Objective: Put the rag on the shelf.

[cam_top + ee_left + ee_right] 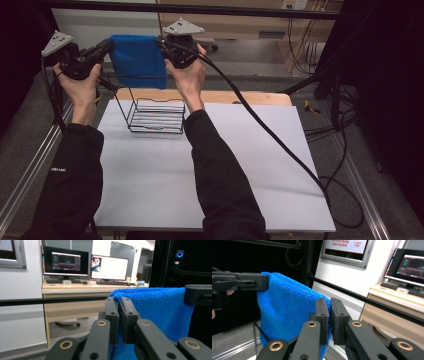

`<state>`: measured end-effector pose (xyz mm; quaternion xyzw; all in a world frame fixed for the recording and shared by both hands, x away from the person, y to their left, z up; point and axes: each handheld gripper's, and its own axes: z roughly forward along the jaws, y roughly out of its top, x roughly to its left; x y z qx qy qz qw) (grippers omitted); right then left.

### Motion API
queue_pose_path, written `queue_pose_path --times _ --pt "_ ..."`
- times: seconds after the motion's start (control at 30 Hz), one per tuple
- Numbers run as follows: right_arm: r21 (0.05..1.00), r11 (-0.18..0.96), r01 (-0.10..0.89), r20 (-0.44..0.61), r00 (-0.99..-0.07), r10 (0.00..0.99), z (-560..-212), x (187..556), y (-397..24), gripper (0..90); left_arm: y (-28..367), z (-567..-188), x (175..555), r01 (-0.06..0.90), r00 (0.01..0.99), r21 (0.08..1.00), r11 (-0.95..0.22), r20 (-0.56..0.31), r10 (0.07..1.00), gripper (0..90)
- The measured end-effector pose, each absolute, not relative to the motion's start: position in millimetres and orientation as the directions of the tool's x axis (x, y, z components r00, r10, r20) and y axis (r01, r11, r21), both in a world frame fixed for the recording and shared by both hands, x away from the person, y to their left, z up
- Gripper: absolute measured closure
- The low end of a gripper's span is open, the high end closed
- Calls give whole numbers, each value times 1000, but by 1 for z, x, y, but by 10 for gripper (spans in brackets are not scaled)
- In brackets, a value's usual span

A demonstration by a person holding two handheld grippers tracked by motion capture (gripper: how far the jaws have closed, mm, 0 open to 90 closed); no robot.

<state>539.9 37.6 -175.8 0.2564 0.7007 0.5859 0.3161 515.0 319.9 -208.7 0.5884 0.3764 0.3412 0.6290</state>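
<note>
A blue towel (139, 60) hangs stretched in the air between my two grippers, above the back of the table. My left gripper (106, 46) is shut on its top left corner, and in the left gripper view the jaws (119, 305) pinch the towel (160, 310) at its upper edge. My right gripper (161, 43) is shut on the top right corner; in the right gripper view its jaws (328, 305) clamp the towel (284, 305) edge. A black wire rack (155, 116) stands on the white table (225, 165) just below the towel.
A thick black cable (270, 130) trails from the right gripper across the table to the floor. A wooden strip (250, 97) lies along the table's far edge. A desk with monitors (85, 265) stands behind a black frame bar (50, 300).
</note>
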Motion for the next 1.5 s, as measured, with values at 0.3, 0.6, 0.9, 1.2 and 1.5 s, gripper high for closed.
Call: queue_pose_path --times 0.3,0.6,0.9,1.2,1.5 --pt "981 192 21 -123 -699 705 -190 531 35 853 325 -221 506 34 504 998 61 -70 861 851" --pt "973 226 45 -120 -736 666 -193 521 38 851 333 -231 499 69 519 996 63 -90 850 848" --pt "963 250 97 -90 -762 642 -197 513 35 851 336 -236 487 109 549 993 37 -91 831 840" --pt "945 300 128 -90 -782 617 -208 506 36 849 338 -243 478 167 544 986 -11 -83 835 823" --pt "933 324 153 -79 -795 602 -220 505 38 847 342 -244 471 227 532 972 -57 -75 843 789"
